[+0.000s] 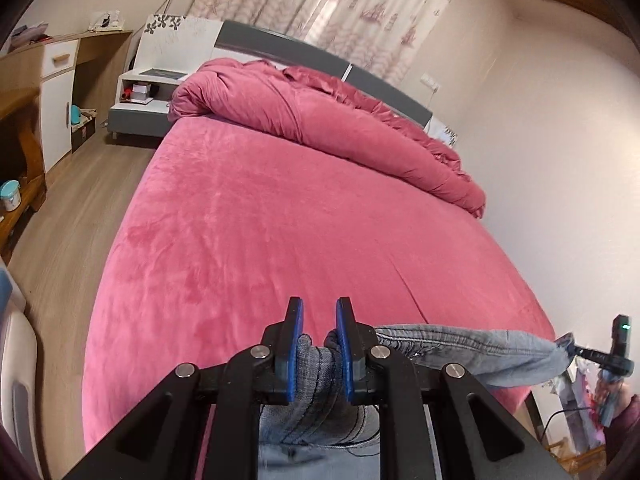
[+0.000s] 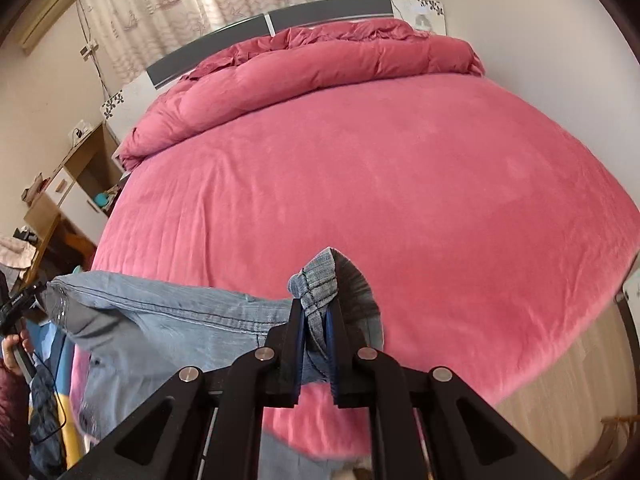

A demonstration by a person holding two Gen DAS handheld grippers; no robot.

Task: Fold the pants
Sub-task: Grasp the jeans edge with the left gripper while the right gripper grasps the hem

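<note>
Light blue denim pants [image 1: 472, 350] hang stretched between my two grippers above the near edge of a pink bed [image 1: 280, 220]. My left gripper [image 1: 319, 312] is shut on a bunched end of the pants [image 1: 320, 368]. My right gripper [image 2: 318, 308] is shut on the other end, where a hem [image 2: 320, 276] sticks up past the fingertips. In the right wrist view the pants [image 2: 168, 320] run left toward the other gripper [image 2: 20, 304]. In the left wrist view the other gripper [image 1: 616, 344] shows at far right.
A rolled pink duvet [image 1: 340, 120] lies along the headboard end of the bed [image 2: 400, 180]. A nightstand [image 1: 144, 96] and wooden cabinets [image 1: 52, 92] stand left, over wood floor [image 1: 80, 200]. A wall [image 1: 560, 160] runs along the bed's right side.
</note>
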